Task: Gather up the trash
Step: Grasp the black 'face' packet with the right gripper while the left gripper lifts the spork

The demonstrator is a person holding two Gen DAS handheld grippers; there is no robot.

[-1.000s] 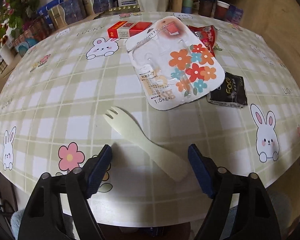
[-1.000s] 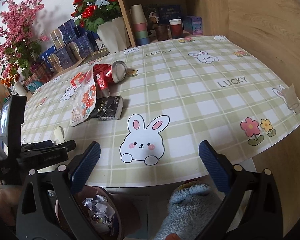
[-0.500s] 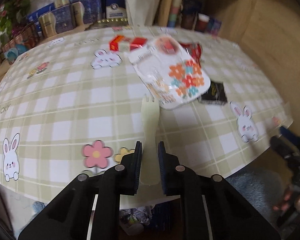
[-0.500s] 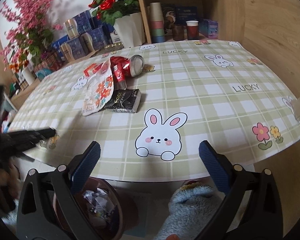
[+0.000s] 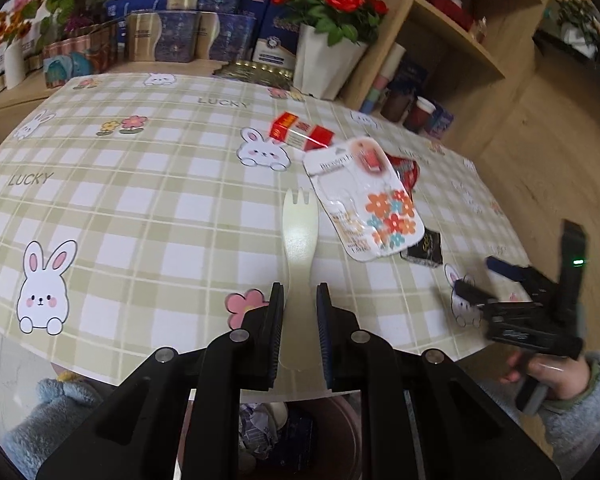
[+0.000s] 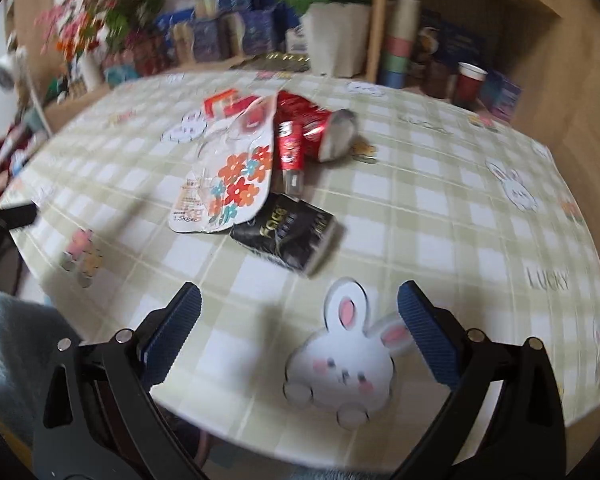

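Observation:
My left gripper [image 5: 300, 300] is shut on the handle of a cream plastic spork [image 5: 300, 232], lifted off the checked tablecloth [image 5: 140, 208] near its front edge. Under it stands a brown trash bin [image 5: 340, 428] with crumpled paper inside. On the table lie a flowered plastic package [image 5: 368, 200], a black packet [image 5: 424, 248], a red-and-white box [image 5: 300, 134] and a crushed red can [image 6: 320, 128]. My right gripper [image 6: 300, 320] stands open above the table's front edge, with the black packet [image 6: 288, 236] just beyond it. It shows in the left wrist view as the right gripper [image 5: 496, 280].
A white pot of red flowers [image 5: 328, 60], blue boxes [image 5: 188, 32] and paper cups [image 6: 396, 60] line the back. A wooden shelf [image 5: 460, 40] rises at the right. A hand [image 5: 552, 376] in a grey-blue sleeve holds the right gripper. Fluffy blue fabric [image 5: 48, 416] lies below the table edge.
My left gripper shut on the spork and raised it off the table, drawing back over the bin. My right gripper rolled and swung in toward the black packet.

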